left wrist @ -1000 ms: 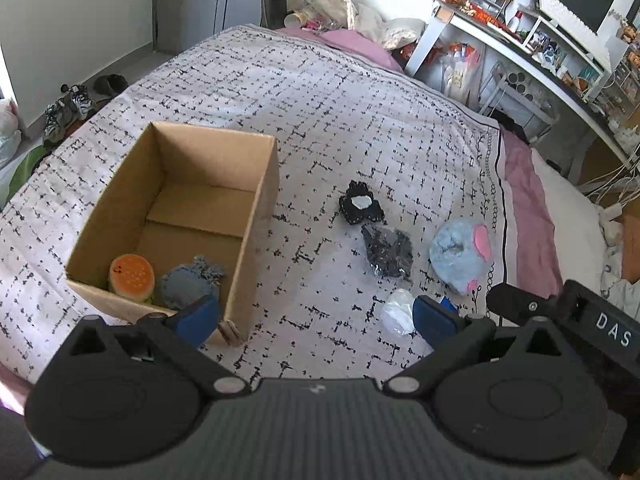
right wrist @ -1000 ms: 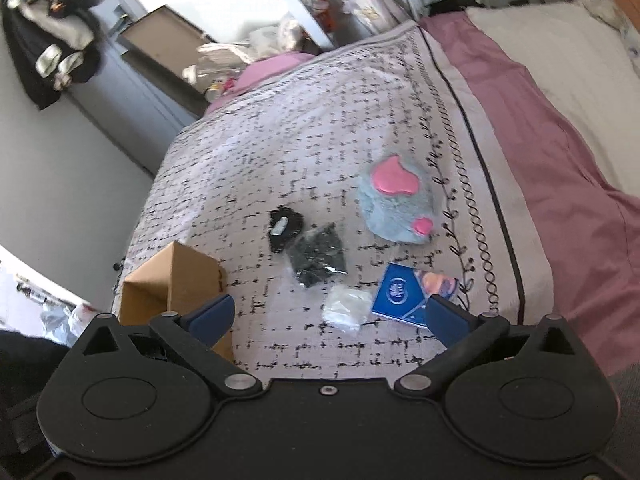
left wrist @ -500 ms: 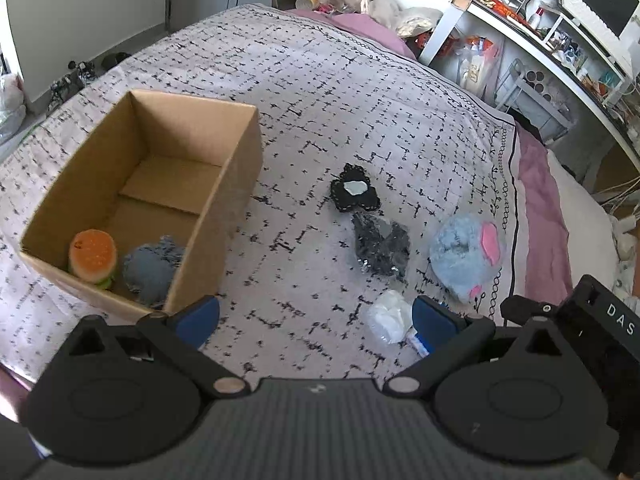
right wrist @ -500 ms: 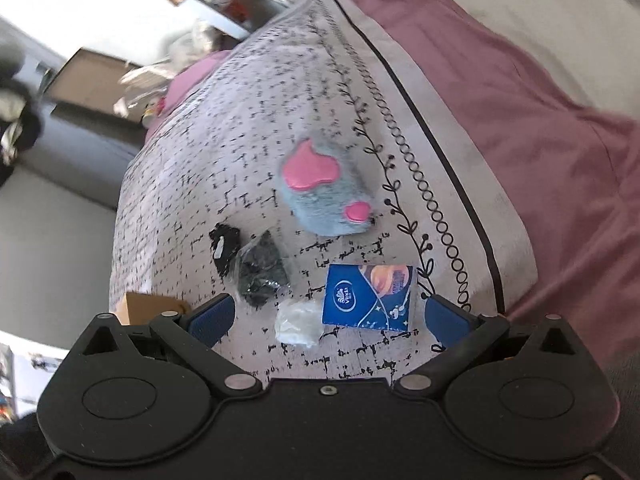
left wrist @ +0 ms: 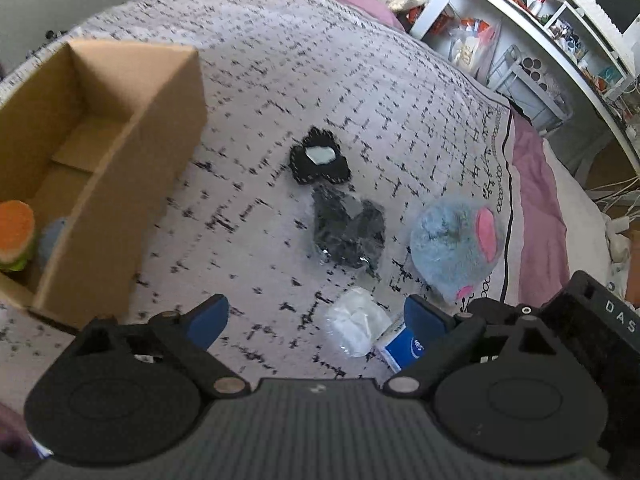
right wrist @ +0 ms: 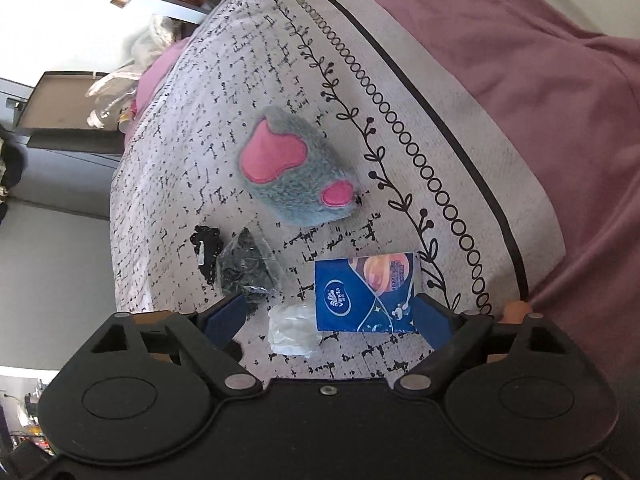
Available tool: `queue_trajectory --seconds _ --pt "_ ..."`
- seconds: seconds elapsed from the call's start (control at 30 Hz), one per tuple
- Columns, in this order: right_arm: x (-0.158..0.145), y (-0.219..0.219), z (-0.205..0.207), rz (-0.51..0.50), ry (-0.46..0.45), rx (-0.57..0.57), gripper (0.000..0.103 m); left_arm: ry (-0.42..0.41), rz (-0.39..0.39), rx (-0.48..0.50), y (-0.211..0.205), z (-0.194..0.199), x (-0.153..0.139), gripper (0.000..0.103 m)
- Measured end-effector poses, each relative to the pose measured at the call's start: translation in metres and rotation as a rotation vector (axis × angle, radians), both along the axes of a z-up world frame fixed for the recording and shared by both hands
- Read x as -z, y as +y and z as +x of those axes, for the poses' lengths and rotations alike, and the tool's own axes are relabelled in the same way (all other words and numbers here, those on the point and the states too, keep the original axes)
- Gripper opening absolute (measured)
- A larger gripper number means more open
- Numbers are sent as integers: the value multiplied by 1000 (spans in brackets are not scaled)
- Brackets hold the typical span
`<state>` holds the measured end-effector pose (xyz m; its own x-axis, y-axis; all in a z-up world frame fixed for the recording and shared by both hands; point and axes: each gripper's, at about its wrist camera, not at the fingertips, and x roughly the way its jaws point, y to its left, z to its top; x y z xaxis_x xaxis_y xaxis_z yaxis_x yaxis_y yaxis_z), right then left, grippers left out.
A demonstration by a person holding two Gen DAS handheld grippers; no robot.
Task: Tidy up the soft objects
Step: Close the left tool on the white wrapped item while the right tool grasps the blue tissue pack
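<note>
- Partly, the open brown cardboard box is cut off by the left edge of the left wrist view; inside it only part of an orange-topped round plush and a sliver of a grey-blue soft thing show.
- The blue tissue packet with a white logo is whole in the right wrist view, but in the left wrist view most of it is hidden behind the left gripper's right finger.
- What the clear bag of dark crumpled material holds is hard to make out.
- On the white bedspread with black dashes lie a flat black felt piece with a pale patch, the dark bag just beside it, a fluffy grey-blue plush with pink patches, and a small crumpled clear plastic wrap touching the tissue packet.
- A cluttered white desk and shelves stand beyond the bed.
- The left gripper hovers over the bedspread, fingers spread wide, holding nothing; the plastic wrap lies between its tips.
- The right gripper points down at the bed, fingers wide apart and empty, the tissue packet and wrap lying between them.
</note>
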<state>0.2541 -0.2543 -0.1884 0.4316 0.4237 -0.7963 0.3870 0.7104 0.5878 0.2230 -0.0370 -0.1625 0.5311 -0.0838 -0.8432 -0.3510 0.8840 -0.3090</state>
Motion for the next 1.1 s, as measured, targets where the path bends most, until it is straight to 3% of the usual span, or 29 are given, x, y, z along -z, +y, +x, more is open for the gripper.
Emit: queue_trajectory --seconds 0.1,0.33,0.43,0.53,0.6,0.77,0.97,1.1 --pt "6 -1 4 12 20 0 89 14 -16 8 -4 6 12 93" --pt "18 2 12 6 59 -1 88 49 -54 40 -9 17 37 75" --pt "24 4 16 -3 75 -4 87 36 -38 39 -13 19 40 72" --pt "27 7 19 -23 81 -7 87 19 -42 55 -17 21 40 60" --pt "29 10 21 -31 89 -10 88 20 -70 79 -20 22 41 42" --pt "31 15 23 -71 93 -20 87 10 -93 97 -22 19 42 41" --pt "37 23 24 -88 113 -49 73 7 -107 58 -7 14 38 41" --pt "37 29 24 -117 110 -54 70 -2 -95 34 4 8 30 41"
